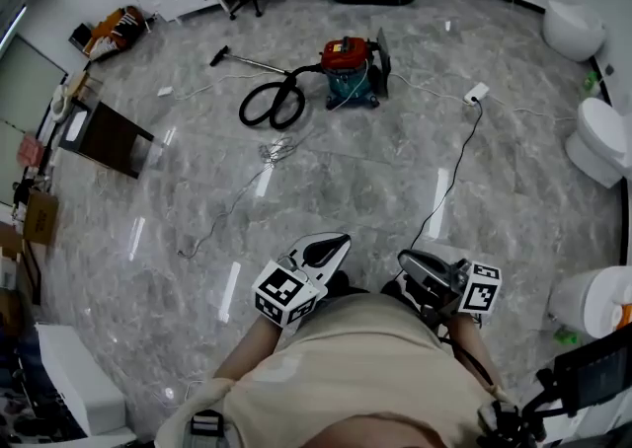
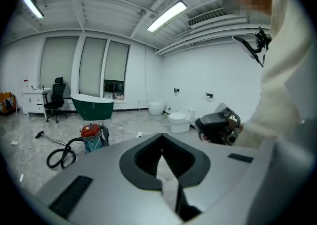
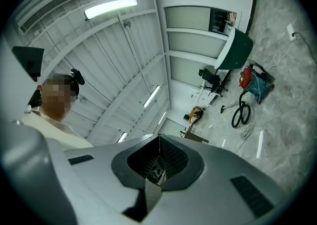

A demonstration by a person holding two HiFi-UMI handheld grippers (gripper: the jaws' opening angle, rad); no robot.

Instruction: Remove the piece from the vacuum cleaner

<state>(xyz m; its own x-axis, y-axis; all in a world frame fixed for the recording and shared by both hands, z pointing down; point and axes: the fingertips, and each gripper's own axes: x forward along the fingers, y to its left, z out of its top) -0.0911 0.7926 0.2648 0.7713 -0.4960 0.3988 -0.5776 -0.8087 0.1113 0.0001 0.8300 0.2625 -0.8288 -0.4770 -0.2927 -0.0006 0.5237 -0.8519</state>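
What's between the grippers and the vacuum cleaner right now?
Nothing solid. The vacuum cleaner sits across open floor from the left gripper and right gripper, both shut and empty. Only a thin wire tangle and a black cord lie flat along the way.

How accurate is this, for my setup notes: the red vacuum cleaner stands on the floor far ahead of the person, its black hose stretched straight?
Only the hose is wrong: the head view shows it coiled in a loop beside the red vacuum cleaner, not straight. The rest holds.

floor (image 1: 375, 170): glossy marble-look stone | vacuum cleaner (image 1: 348, 61): shiny red plastic | hose (image 1: 293, 106): matt black
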